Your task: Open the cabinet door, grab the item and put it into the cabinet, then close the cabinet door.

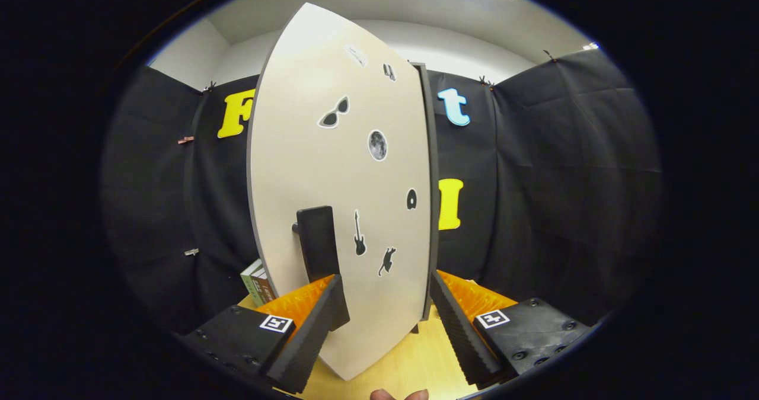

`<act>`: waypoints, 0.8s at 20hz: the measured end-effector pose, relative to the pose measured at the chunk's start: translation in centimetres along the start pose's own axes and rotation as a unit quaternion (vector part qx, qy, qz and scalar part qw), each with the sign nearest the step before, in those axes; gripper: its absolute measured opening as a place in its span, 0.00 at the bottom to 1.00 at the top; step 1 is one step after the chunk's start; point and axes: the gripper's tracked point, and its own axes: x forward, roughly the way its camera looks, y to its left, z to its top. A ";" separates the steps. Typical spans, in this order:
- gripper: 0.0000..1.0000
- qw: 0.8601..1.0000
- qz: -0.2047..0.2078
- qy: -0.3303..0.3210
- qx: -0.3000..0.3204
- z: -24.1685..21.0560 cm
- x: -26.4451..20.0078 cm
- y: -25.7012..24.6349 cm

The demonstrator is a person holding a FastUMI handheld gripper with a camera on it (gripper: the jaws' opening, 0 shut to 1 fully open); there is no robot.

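Jaws spread, empty, before the cabinet door (338, 169) and its handle (318, 243); item not yet stowed, closing left.

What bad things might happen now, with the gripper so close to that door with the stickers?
1. The gripper is open, and the door sits between its fingers, with the dark handle just above the left finger. If it shuts here, it may pinch the door panel and miss the handle.
2. The books stand just behind the door, so it might knock them if it swings that way.
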 end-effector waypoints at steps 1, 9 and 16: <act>0.96 1.000 0.004 0.001 0.000 0.0 0.5 0.6; 0.96 1.000 0.006 -0.003 -0.001 0.0 2.8 2.4; 0.96 1.000 0.004 -0.004 0.005 -0.1 3.5 2.4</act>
